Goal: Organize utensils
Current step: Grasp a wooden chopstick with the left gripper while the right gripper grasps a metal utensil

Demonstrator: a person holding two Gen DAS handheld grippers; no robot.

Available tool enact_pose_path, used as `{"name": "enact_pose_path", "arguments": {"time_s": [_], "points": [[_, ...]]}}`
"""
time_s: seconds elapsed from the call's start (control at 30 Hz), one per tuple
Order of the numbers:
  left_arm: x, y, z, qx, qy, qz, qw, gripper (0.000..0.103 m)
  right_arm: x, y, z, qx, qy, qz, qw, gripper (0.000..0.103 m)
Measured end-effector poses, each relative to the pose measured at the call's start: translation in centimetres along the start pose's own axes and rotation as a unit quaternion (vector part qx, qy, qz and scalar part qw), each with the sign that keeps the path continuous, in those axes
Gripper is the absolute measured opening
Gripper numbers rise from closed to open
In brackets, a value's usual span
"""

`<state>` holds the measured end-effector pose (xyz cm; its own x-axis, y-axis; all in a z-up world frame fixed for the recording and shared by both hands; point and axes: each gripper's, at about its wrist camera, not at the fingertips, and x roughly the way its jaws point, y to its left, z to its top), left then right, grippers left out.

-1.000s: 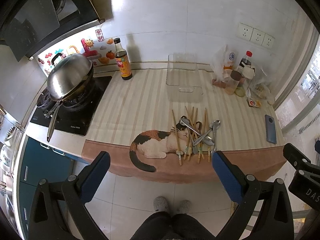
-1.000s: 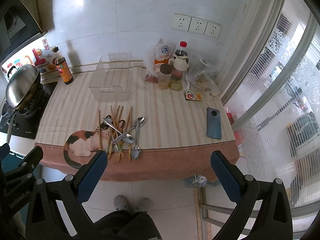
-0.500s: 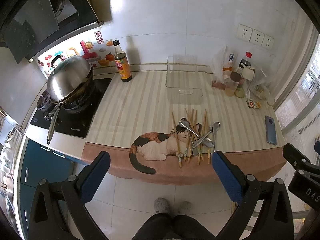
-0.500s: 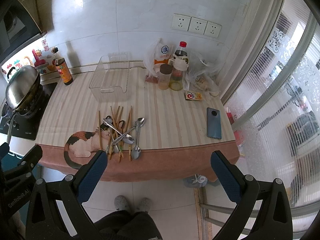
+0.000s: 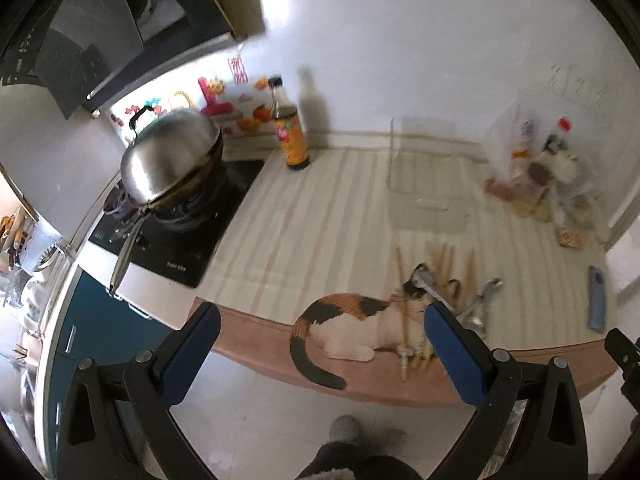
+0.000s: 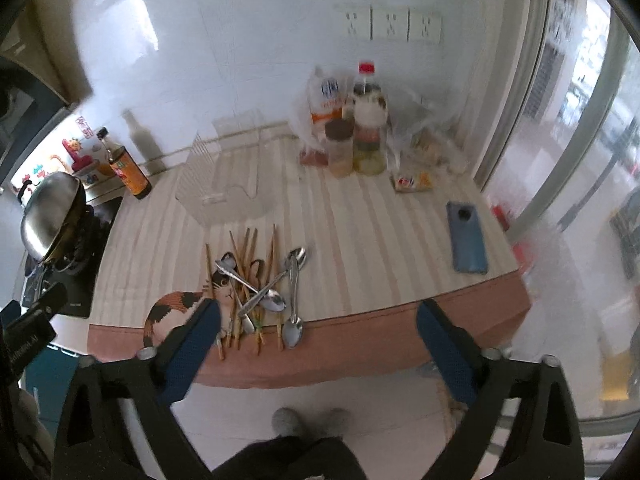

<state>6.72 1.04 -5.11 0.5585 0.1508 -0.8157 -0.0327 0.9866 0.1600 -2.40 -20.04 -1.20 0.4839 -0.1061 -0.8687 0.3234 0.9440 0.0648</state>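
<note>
A pile of wooden chopsticks [image 6: 250, 254] and metal spoons [image 6: 294, 280] lies near the counter's front edge, over a printed cat [image 5: 352, 322] on the mat; the pile shows blurred in the left wrist view [image 5: 448, 280]. A clear plastic bin [image 6: 224, 186] stands behind it near the wall, also in the left wrist view [image 5: 428, 176]. My left gripper [image 5: 320, 344] is open and empty, just in front of the counter edge. My right gripper [image 6: 318, 338] is open and empty, at the counter edge beside the pile.
A wok with a steel lid [image 5: 172, 160] sits on the stove at the left. A sauce bottle [image 5: 290, 136] stands by the wall. Jars, bottles and bags [image 6: 356, 136] crowd the back right. A blue phone [image 6: 466, 238] lies at the right.
Both grippers have moved forward toward the counter. The left view has swung left toward the stove; the right view now sits closer to the utensil pile. Both stay open.
</note>
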Motion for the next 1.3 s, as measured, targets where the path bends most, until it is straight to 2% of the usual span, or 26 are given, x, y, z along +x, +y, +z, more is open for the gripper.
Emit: {"name": "enact_pose_path", "arguments": {"time_s": [0.07,0.17,0.3,0.37,0.43,0.47,0.57,0.63,0.67,0.7,0.73,0.77,0.9,0.93,1.0,1.1,1.17,1.23,1.27,1.3], "points": [[2.2,-0.2,-0.2,0.002,0.021,0.009,0.9997,0.103,3.2,-0.5,0.0,0.011,0.029,0.010,0.999,0.073],[5.7,-0.9,-0.5,0.014,0.050,0.015,0.9985,0.103,8.5,-0.9,-0.2,0.024,0.083,0.025,0.996,0.059],[11.6,-2.6,-0.9,0.050,0.101,0.005,0.9936,0.103,15.5,-0.9,-1.4,0.042,0.150,0.031,0.987,0.052],[14.8,-3.4,-0.9,0.062,0.134,-0.010,0.9890,0.103,17.9,-0.6,-1.7,0.056,0.176,0.035,0.982,0.051],[18.2,-4.2,-1.0,0.062,0.174,-0.043,0.9819,0.101,20.5,0.0,-1.7,0.063,0.201,0.034,0.977,0.051],[19.6,-4.6,-0.9,0.059,0.193,-0.057,0.9777,0.097,21.6,0.4,-1.6,0.067,0.212,0.032,0.974,0.051],[23.9,-6.2,-1.1,0.048,0.252,-0.112,0.9601,0.073,23.2,1.7,-0.8,0.065,0.230,0.019,0.971,0.051],[26.0,-7.3,-1.2,0.048,0.273,-0.136,0.9511,0.067,24.1,2.3,0.2,0.064,0.230,0.007,0.971,0.051],[26.6,-7.7,-1.2,0.050,0.278,-0.143,0.9485,0.061,24.4,2.4,0.6,0.064,0.230,0.002,0.971,0.051],[27.3,-8.3,-1.2,0.055,0.283,-0.145,0.9464,0.051,24.7,2.6,1.1,0.062,0.229,-0.006,0.972,0.051],[27.7,-8.8,-1.2,0.062,0.286,-0.146,0.9449,0.047,25.0,2.7,1.4,0.061,0.227,-0.012,0.972,0.051],[27.8,-9.1,-1.1,0.068,0.283,-0.141,0.9462,0.043,25.5,2.9,1.6,0.059,0.227,-0.019,0.972,0.051],[27.3,-9.6,-0.8,0.097,0.271,-0.121,0.9498,0.011,27.6,2.9,1.6,0.063,0.249,-0.031,0.966,0.051],[27.3,-9.5,-0.7,0.102,0.270,-0.118,0.9502,0.008,28.2,2.8,1.4,0.064,0.255,-0.031,0.964,0.051],[27.3,-8.8,-0.4,0.107,0.270,-0.117,0.9499,0.005,29.4,2.9,0.6,0.063,0.272,-0.031,0.960,0.051],[27.0,-7.7,-0.3,0.114,0.266,-0.096,0.9523,0.005,31.0,3.0,-0.2,0.050,0.287,-0.032,0.956,0.050],[26.8,-6.5,-0.1,0.109,0.269,-0.084,0.9531,0.005,32.3,3.4,-0.8,0.030,0.299,-0.037,0.953,0.041],[26.5,-5.2,-0.3,0.103,0.271,-0.078,0.9538,0.005,32.3,4.4,-0.5,-0.010,0.278,-0.055,0.959,0.023],[26.3,-4.8,-0.3,0.100,0.273,-0.073,0.9541,0.005,32.3,4.4,-0.4,-0.014,0.277,-0.055,0.959,0.010],[26.3,-4.6,-0.6,0.097,0.274,-0.071,0.9543,0.005,32.3,4.2,-0.3,-0.011,0.276,-0.056,0.959,0.009]]}}
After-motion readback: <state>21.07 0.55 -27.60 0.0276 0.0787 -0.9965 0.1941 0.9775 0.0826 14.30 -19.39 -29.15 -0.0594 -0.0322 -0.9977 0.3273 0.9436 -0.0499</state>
